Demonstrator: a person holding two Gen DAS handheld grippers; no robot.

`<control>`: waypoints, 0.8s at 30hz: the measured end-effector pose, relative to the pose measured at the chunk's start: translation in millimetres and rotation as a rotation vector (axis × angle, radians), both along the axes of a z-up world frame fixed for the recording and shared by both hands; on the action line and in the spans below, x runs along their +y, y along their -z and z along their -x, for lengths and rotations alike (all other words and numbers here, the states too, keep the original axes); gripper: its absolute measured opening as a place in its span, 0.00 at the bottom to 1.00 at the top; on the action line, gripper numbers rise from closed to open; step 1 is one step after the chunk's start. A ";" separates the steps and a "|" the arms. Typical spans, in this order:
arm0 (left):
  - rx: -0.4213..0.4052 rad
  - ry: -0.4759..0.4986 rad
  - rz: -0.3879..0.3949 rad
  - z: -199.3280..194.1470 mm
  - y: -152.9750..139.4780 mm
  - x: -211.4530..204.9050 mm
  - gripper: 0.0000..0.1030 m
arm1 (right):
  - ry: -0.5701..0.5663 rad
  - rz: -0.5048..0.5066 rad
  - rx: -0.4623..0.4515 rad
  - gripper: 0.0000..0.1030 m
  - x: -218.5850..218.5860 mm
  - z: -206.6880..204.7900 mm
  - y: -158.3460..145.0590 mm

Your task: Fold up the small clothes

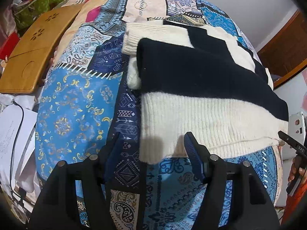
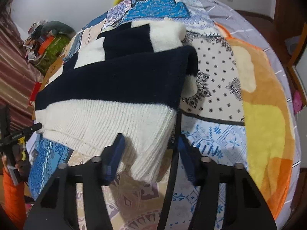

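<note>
A folded sweater (image 1: pixel 201 88) is laid on the quilt (image 1: pixel 76 99). Its near corners are straddled by the left gripper (image 1: pixel 153 143) and right gripper (image 2: pixel 151 145), both spread, nothing pinched.

The left gripper (image 1: pixel 153 151) is pointing steeply downward with its blue-padded jaws standing apart, not pressing on anything. The right gripper (image 2: pixel 151 149) is tilting down likewise, its jaws also standing apart and gripping nothing. In the left wrist view, the right gripper is showing at the right edge with a hand (image 1: pixel 295 170) wrapping its handle. In the right wrist view, the left gripper is showing at the left edge, with an orange sleeve (image 2: pixel 13 193) below it.
</note>
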State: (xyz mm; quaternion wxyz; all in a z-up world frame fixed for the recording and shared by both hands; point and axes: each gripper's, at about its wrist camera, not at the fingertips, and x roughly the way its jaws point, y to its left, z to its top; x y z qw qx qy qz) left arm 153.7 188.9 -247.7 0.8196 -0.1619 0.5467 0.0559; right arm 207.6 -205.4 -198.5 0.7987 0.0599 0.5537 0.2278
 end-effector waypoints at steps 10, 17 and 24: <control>-0.019 0.042 -0.026 -4.8 -7.2 -8.3 0.11 | -0.044 -0.016 -0.040 0.08 8.5 3.0 -11.4; -0.113 0.065 -0.032 -8.5 -42.5 -13.4 0.07 | -0.052 -0.032 -0.115 0.07 12.9 -4.3 -39.1; -0.253 0.055 -0.044 -26.6 -96.6 -12.2 0.07 | -0.043 -0.048 -0.215 0.07 19.9 -25.9 -78.4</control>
